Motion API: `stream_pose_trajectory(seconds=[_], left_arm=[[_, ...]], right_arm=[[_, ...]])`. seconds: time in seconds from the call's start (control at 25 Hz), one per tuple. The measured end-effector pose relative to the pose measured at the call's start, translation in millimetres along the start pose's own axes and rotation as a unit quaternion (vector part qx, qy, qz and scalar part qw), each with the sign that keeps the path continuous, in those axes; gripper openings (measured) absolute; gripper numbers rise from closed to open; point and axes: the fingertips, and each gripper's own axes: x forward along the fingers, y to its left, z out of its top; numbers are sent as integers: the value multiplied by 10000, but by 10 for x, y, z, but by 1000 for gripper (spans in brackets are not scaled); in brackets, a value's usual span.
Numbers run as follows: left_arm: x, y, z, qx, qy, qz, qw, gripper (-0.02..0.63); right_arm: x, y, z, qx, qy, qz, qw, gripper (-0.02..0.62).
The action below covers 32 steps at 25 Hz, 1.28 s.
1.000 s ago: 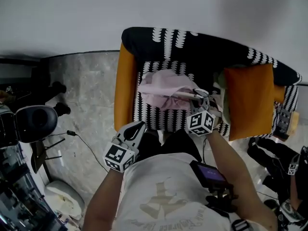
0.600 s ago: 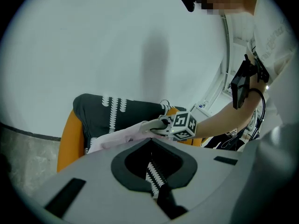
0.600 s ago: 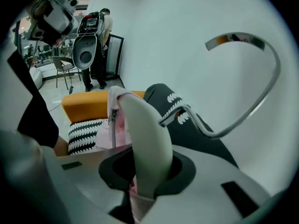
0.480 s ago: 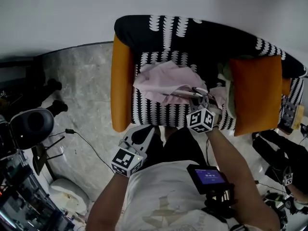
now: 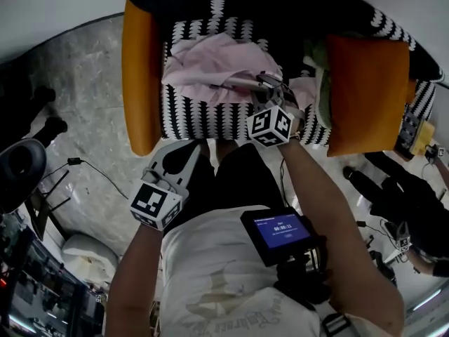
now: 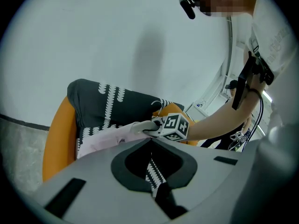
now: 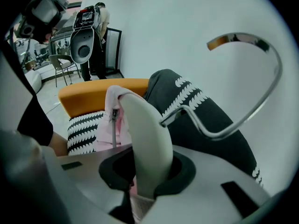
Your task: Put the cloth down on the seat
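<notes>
- The black-and-white patterned armchair (image 5: 203, 121) holds the pink cloth (image 5: 210, 65) on the seat's side near the orange armrest (image 5: 140, 83).
- The cloth's long axis runs across the seat, from that armrest towards the right gripper.
- The white hanger (image 7: 147, 139) carries the cloth, its metal hook curving up towards the backrest.
- The right gripper (image 5: 272, 97) is clamped on the hanger.
- The left gripper (image 5: 193, 153) is closed and empty at the seat's front edge.
- The chest-mounted screen (image 5: 278, 229) shows digits too small to read.

The armchair (image 5: 231, 9) loses the top of its backrest to the head view's upper edge. In the right gripper view the hanger (image 7: 147, 139) covers most of the pink cloth (image 7: 112, 120) — and the writing on the chest-mounted screen (image 5: 278, 228) is too small to read.
</notes>
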Motion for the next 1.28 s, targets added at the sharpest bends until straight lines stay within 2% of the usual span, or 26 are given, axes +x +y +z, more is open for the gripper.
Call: stream_pose_trajectory(seconds=[0.32, 0.64, 0.88, 1.28], left_arm=[[174, 50, -192, -271, 65, 39, 9996, 11], [195, 177, -475, -565, 219, 4, 9982, 11], [324, 311, -486, -699, 229, 25, 9973, 11], [408, 445, -666, -844, 303, 82, 9959, 11]], right_arm=[[220, 229, -242, -105, 149, 299, 9994, 86], [597, 460, -402, 210, 386, 647, 9969, 83], [920, 462, -500, -64, 514, 878, 9948, 83], [1304, 511, -775, 339, 818, 942, 9916, 89]])
